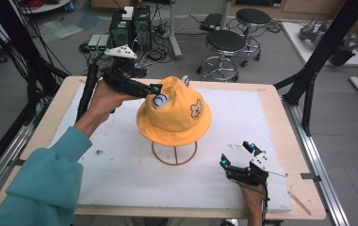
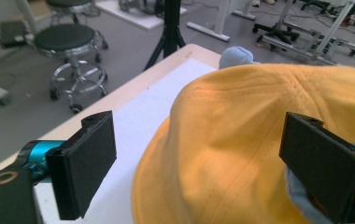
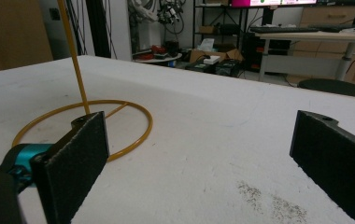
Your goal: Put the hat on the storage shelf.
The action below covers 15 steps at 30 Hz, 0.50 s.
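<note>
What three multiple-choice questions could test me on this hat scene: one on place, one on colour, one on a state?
1. Where does the yellow cloth bucket hat sit?
A. on a thin yellow wire stand
B. flat on the white table mat
C. on a stool

2. What colour are the hat's small round ears?
A. red
B. pale blue
C. green

3. How are the left gripper jaws?
A. shut on the brim
B. open around the crown
C. folded away

A: the stand's ring shows beneath the hat. B: both ears look pale blue. B: the jaws stand apart beside the crown.
</note>
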Each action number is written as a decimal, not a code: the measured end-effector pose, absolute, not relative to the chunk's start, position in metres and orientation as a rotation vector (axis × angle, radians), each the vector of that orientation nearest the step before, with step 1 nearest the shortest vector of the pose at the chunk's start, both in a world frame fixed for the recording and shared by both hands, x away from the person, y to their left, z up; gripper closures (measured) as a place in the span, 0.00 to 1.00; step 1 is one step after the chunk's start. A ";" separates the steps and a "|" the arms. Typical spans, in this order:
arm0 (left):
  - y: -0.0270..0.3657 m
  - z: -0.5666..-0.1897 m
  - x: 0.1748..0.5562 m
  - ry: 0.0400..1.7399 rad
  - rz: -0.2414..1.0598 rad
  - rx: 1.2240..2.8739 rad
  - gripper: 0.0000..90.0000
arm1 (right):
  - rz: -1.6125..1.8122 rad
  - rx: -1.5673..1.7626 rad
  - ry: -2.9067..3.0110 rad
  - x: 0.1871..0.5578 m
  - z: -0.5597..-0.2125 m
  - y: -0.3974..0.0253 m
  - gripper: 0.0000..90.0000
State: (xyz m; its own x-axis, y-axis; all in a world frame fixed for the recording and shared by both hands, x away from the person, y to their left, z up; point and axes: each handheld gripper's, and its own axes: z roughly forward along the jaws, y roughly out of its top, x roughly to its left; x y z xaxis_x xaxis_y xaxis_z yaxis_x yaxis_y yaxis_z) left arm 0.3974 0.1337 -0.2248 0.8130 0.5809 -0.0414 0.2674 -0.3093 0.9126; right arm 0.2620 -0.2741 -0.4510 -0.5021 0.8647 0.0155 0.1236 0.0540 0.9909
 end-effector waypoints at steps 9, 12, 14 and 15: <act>0.185 -0.242 0.364 0.616 0.442 1.897 0.10 | 1.505 1.000 1.698 0.262 -0.451 -0.274 0.04; 0.205 -0.258 0.349 0.618 0.505 1.880 0.10 | 1.503 1.007 1.699 0.261 -0.451 -0.274 0.04; 0.219 -0.271 0.339 0.621 0.519 1.851 0.10 | 1.499 1.000 1.700 0.262 -0.451 -0.274 0.04; 0.225 -0.277 0.336 0.626 0.518 1.848 0.10 | 1.499 1.001 1.700 0.262 -0.451 -0.274 0.04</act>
